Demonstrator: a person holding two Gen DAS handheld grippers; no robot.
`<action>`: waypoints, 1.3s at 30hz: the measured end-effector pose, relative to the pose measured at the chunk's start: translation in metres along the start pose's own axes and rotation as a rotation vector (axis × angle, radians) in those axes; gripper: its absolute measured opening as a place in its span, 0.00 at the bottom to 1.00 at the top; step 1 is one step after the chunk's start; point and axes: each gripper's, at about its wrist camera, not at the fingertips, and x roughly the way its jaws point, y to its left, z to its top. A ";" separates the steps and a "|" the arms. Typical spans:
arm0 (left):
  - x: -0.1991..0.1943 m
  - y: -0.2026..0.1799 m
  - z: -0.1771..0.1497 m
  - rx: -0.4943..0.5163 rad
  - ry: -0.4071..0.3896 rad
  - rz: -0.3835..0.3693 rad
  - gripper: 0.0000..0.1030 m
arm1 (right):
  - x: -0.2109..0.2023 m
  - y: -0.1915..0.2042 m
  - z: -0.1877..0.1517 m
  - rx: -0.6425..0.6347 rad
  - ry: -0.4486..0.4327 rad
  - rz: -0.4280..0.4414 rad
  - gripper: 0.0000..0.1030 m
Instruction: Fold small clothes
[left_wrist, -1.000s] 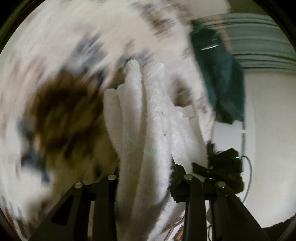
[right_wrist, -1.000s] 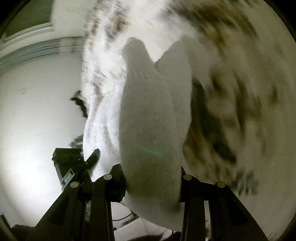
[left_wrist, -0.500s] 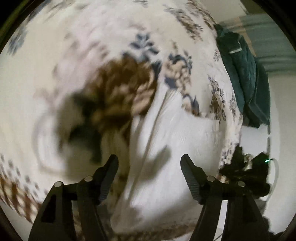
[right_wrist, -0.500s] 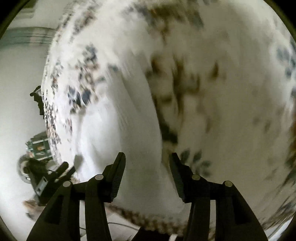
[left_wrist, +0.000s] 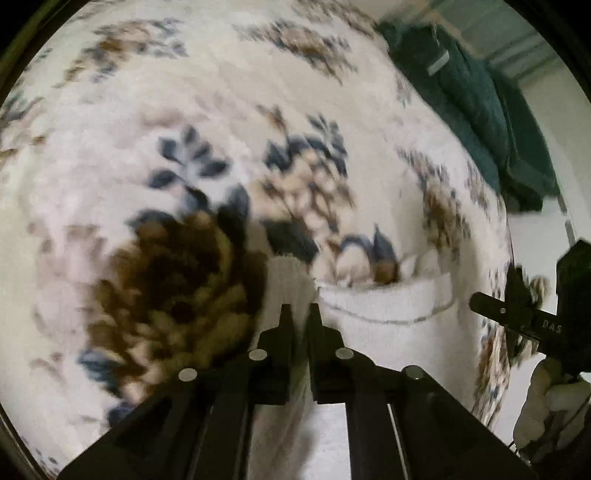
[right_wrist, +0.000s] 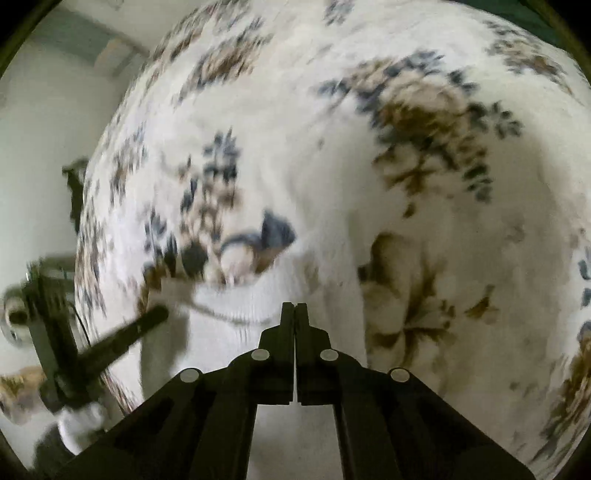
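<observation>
A small white knit garment lies flat on a floral blanket, its far edge trimmed with a thin grey line. My left gripper is shut on a fold of the white garment at its left side. In the right wrist view the garment lies left of and under my right gripper, whose jaws are closed at its far right corner; whether cloth is pinched there I cannot tell. Each gripper shows in the other's view, the right one and the left one.
A dark teal cloth lies at the blanket's far right corner. The blanket's edge drops to a pale floor on the right. The blanket fills most of the right wrist view.
Both grippers held the garment up a second ago, let it go and opened half a second ago. Now both are closed low on the garment lying on the blanket.
</observation>
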 end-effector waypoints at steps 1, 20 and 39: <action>-0.007 0.002 0.002 -0.016 -0.019 -0.018 0.05 | -0.005 -0.001 0.004 0.009 -0.003 0.023 0.00; -0.013 0.019 0.004 -0.094 -0.038 -0.033 0.05 | 0.011 0.004 0.004 0.016 0.040 0.050 0.00; -0.017 0.021 0.003 -0.087 -0.035 -0.022 0.05 | 0.005 0.004 -0.002 0.009 -0.013 -0.009 0.03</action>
